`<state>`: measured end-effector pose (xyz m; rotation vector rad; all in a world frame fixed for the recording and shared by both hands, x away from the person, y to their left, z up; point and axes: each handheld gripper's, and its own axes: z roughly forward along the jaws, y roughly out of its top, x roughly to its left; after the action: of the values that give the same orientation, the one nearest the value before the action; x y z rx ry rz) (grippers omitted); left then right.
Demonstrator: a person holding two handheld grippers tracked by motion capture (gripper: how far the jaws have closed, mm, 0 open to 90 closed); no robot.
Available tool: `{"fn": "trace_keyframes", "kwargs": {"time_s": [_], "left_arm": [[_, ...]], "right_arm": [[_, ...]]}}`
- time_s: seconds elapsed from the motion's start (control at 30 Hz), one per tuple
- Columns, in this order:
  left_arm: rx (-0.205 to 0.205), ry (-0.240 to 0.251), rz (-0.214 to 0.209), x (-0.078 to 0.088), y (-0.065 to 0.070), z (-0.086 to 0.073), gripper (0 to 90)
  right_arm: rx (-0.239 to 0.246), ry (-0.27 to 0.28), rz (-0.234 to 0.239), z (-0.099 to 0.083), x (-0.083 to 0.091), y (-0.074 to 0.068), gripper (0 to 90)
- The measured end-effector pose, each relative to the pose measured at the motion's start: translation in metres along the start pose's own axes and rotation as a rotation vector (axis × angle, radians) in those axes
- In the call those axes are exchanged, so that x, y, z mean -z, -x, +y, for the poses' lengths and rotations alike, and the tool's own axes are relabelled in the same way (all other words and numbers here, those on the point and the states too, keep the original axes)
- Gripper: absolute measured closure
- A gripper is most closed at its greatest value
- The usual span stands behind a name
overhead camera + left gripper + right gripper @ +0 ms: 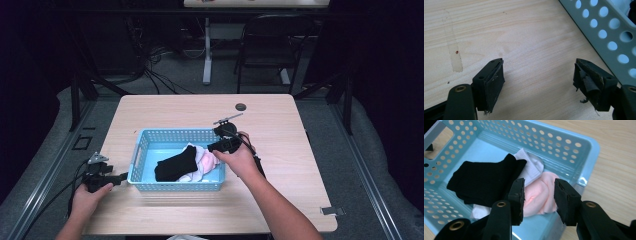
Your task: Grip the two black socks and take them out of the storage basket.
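Near the middle of the table [280, 107], a little toward its near edge, stands a light blue perforated basket [176, 135] holding a small heap of clothes. A black sock [482, 181] lies on top, folded, its ribbed cuff toward the basket's middle; under it shows a white sock [532, 167], and beside both, against the basket's right end, a soft pink sock [540, 195], bunched into a rounded lump.

In the right gripper view the pink sock sits straight ahead of the right gripper [539, 200], showing through the gap between the two black jaws. The jaws stand about half open, apart from each other, and nothing is pinched; I cannot tell whether the pads brush the cloth. In the high view the right gripper [225, 142] hangs over the basket's right end.

The left gripper [539, 77] rests at the table's near left corner, just beside the basket's left wall, its jaws wide open over bare wood, holding nothing.
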<state>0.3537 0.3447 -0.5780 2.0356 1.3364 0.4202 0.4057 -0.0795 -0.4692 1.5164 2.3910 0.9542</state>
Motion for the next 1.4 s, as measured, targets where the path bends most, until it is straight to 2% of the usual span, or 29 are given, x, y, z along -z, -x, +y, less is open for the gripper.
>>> {"fn": "trace_keyframes", "kwargs": {"time_s": [0.27,0.37,0.47,0.53,0.67,0.77,0.8,0.9,0.97,1.03,1.07,1.17,1.27,1.37,1.4], "left_arm": [[-0.001,0.0,0.0,0.0,0.0,0.0,24.5],[-0.002,0.0,-0.001,0.0,0.0,0.0,24.5],[-0.001,0.0,-0.001,0.0,0.0,0.0,24.5],[-0.001,0.0,-0.001,0.0,0.0,0.0,24.5],[-0.003,0.002,-0.002,0.0,0.0,0.0,24.5],[-0.002,0.001,-0.003,0.0,0.0,0.0,24.5],[-0.003,0.002,-0.003,0.0,0.0,0.0,24.5],[-0.002,0.003,-0.004,0.0,0.0,0.0,24.5],[-0.002,0.004,-0.002,0.0,0.0,0.0,24.5],[-0.002,0.004,-0.002,0.0,0.0,0.0,24.5],[-0.003,0.004,-0.002,0.0,0.0,0.0,24.5],[-0.003,0.002,-0.005,0.0,0.0,0.001,24.5],[-0.004,0.002,-0.004,0.0,0.001,0.001,24.5],[-0.003,0.0,-0.005,0.0,0.001,0.001,24.5],[-0.005,0.001,-0.005,0.0,0.001,0.001,24.5]], "right_arm": [[-0.012,-0.037,0.019,0.009,-0.021,-0.014,60.7],[-0.004,-0.068,0.025,0.011,-0.032,-0.02,60.7],[-0.003,-0.071,0.022,0.011,-0.043,-0.025,61.2],[-0.002,-0.096,0.035,0.013,-0.047,-0.028,61.3],[0.003,-0.113,0.036,0.016,-0.057,-0.036,61.4],[-0.018,-0.104,0.039,0.016,-0.066,-0.039,61.4],[-0.008,-0.123,0.04,0.017,-0.068,-0.039,61.4],[-0.022,-0.135,0.026,0.018,-0.075,-0.04,62.4],[-0.035,-0.14,0.036,0.018,-0.077,-0.041,64.2],[-0.029,-0.146,0.048,0.019,-0.079,-0.042,66.6],[-0.02,-0.135,0.049,0.018,-0.08,-0.043,68.9],[-0.011,-0.147,0.041,0.018,-0.08,-0.047,77.1],[0.006,-0.119,0.039,0.017,-0.079,-0.051,84.5],[0.004,-0.093,0.045,0.017,-0.076,-0.055,85.9],[0.018,-0.1,0.049,0.018,-0.073,-0.056,86.0]]}}
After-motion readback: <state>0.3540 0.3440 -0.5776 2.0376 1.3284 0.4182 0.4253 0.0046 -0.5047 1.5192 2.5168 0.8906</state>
